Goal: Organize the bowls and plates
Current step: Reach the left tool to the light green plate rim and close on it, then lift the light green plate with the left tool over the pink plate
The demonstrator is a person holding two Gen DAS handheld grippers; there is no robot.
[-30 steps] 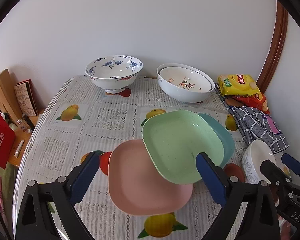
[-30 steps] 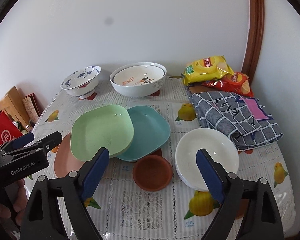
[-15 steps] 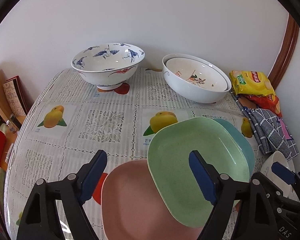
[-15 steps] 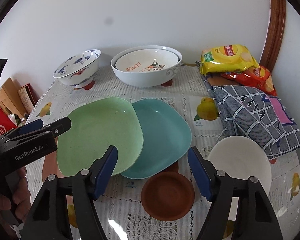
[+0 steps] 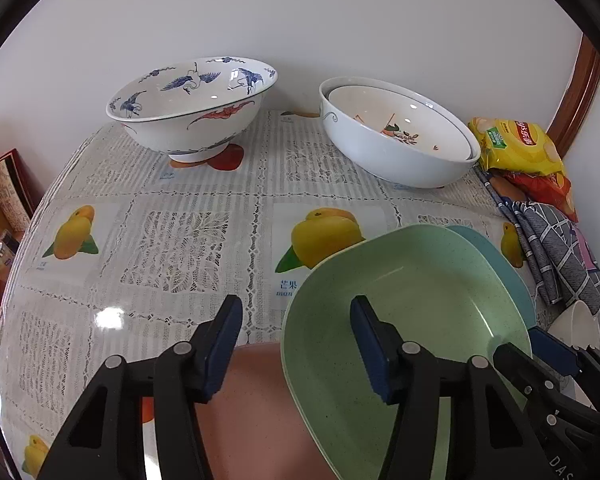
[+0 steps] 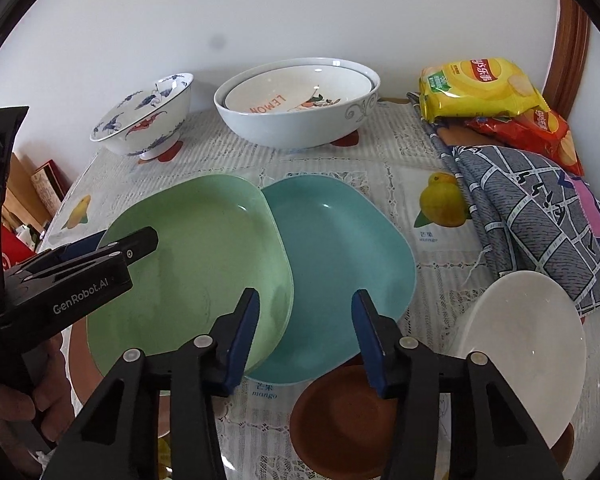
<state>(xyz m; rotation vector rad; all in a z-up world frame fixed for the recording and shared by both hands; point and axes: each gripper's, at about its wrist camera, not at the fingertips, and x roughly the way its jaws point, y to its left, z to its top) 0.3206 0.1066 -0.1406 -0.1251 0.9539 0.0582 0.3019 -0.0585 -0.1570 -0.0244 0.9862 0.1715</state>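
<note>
Step in hand: judged as the approach to the overlapping plates; nothing was lifted yet.
Left gripper (image 5: pixel 296 344): jaws partly open and had just been closing; they straddled the near-left rim of the green plate (image 5: pixel 412 300), one pad inside the dish, one outside over the pink plate (image 5: pixel 252 412). No pad visibly pressed on the rim.
Right gripper (image 6: pixel 304 336): jaws partly open, also just closing; the seam where the green plate (image 6: pixel 196 264) overlapped the teal plate (image 6: pixel 340 256) lay between them. Nothing held.
Plate layout: green lay on top, lapping pink to the left of the left jaws and teal to their right.
Next move (judgement): pads should settle on one rim only, then close fully before lifting.
Edges: the brown saucer (image 6: pixel 340 424) sat just below the right jaws, touching or under the teal rim; the white bowl (image 6: pixel 524 336) lay just to their right.
Open room: bare tablecloth (image 5: pixel 172 248) ahead of the left jaws, short of the crane bowl (image 5: pixel 192 108) and the nested bowls (image 5: pixel 396 136).
Risk (judgement): the two grippers worked close together over one plate.
</note>
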